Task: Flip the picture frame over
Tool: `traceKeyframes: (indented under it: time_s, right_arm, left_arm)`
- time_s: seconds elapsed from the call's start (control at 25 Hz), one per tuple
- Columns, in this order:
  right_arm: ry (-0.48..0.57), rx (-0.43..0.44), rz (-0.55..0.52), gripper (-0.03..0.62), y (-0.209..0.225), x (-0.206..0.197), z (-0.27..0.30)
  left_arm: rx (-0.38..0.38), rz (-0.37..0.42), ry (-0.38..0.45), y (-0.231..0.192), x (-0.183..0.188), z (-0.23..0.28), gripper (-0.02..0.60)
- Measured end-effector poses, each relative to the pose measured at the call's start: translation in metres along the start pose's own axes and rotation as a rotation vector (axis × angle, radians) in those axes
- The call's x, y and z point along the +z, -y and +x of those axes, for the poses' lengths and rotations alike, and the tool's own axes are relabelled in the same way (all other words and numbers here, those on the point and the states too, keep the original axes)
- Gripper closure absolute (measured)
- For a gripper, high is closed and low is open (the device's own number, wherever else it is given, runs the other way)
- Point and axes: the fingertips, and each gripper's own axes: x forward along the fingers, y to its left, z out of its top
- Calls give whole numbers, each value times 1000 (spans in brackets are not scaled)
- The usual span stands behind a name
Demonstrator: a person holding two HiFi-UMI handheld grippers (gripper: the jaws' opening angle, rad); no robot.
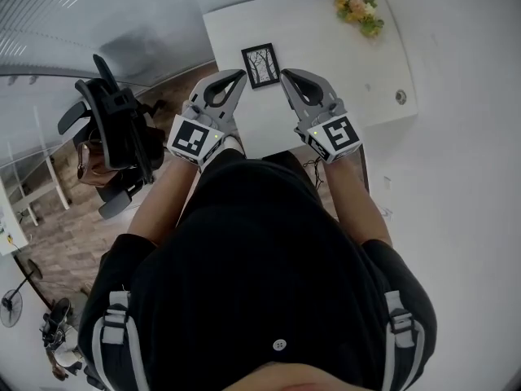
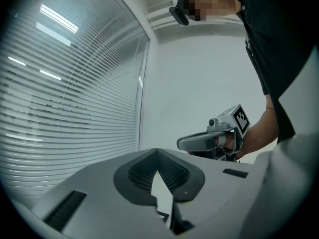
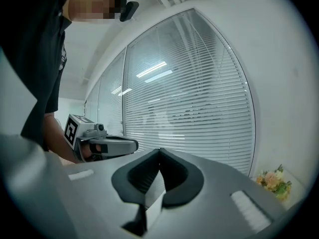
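Black-framed rectangular picture of bare trees [image 1: 260, 65] lies face up toward the near edge of the white worktop [image 1: 342, 63]. Your left gripper [image 1: 241, 74] and right gripper [image 1: 284, 74] sit just beside its near corners, each with its fingers pressed together on nothing. A small flower bunch [image 1: 359, 11] sits at the far right corner.

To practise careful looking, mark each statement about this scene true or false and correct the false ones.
1. The picture frame lies picture side up on the white table. True.
2. The left tongs and the right tongs are both shut. True.
3. The right tongs hold the frame in the air. False: it lies on the table, between the two tongs' tips.
4. The flowers stand beside the left tongs. False: they are at the table's far right corner.
5. The office chair is on the person's right. False: it is on the left.
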Motion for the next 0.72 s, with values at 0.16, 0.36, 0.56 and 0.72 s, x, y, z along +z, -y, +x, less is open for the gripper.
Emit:
traceKeyframes:
  time_s: [0.16, 0.36, 0.56, 0.72]
  right_arm:
    - [-7, -4, 9, 585, 3, -4, 1]
    - [-7, -5, 21, 585, 5, -6, 4]
    - [-9, -4, 26, 585, 6, -5, 6]
    - [-11, -5, 32, 585, 8, -7, 5]
  left_arm:
    - [-4, -10, 35, -1, -3, 1, 574]
    - [-1, -11, 5, -4, -9, 1, 574]
    - [5, -21, 15, -7, -12, 1, 574]
    - [-1, -22, 21, -6, -14, 2, 574]
